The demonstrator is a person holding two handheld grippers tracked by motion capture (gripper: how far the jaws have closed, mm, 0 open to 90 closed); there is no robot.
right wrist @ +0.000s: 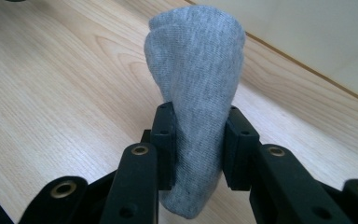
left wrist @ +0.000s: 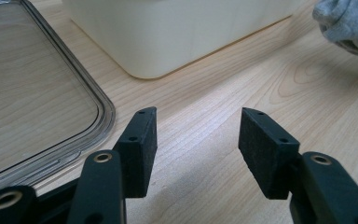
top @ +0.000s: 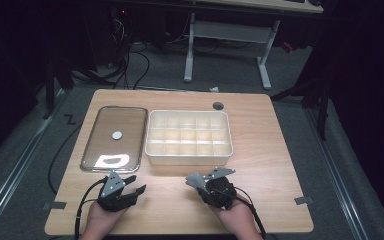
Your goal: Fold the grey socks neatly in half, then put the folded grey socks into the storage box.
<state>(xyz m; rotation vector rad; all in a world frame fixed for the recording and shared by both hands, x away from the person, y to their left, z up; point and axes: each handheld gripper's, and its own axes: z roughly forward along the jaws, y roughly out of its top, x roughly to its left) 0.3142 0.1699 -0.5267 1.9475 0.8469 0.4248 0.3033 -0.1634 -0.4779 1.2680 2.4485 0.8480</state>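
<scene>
Bare wooden tabletop [top: 275, 150] lies open right of the cream compartmented plastic bin [top: 188, 137] and clear flat lid [top: 114, 137]. Right gripper [right wrist: 199, 140] pinches a folded grey knit sock [right wrist: 198, 93] near the bin's front wall. Left gripper [left wrist: 196, 140] stands spread, beside the lid's corner.

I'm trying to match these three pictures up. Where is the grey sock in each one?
High view: low, right of centre, grey sock at the right claw, partly hidden.
Left gripper view: top right corner.
Right gripper view: centre, pinched between the jaws.
Shared landmark: the cream box beside it.
</scene>
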